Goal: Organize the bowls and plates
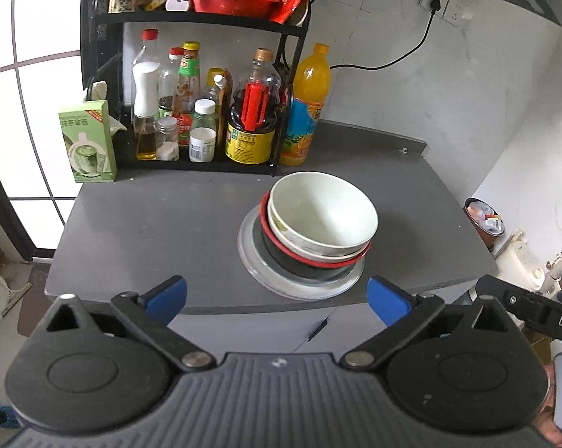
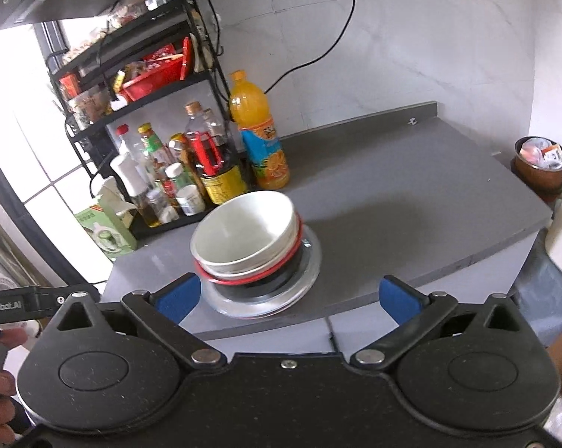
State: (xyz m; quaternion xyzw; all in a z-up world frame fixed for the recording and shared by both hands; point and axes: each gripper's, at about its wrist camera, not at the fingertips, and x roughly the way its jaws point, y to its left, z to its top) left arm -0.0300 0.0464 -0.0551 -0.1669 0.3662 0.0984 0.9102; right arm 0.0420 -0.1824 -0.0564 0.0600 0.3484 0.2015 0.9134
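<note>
The white bowl [image 1: 322,216] sits mouth-up, nested in a red-rimmed black bowl [image 1: 311,261], both stacked on a clear plate [image 1: 299,287] near the front edge of the grey countertop [image 1: 150,231]. The stack's axis is vertical, the white bowl tilted slightly. The left gripper [image 1: 277,298] and right gripper [image 2: 305,295] hang spread wide, empty, short of the stack.
</note>
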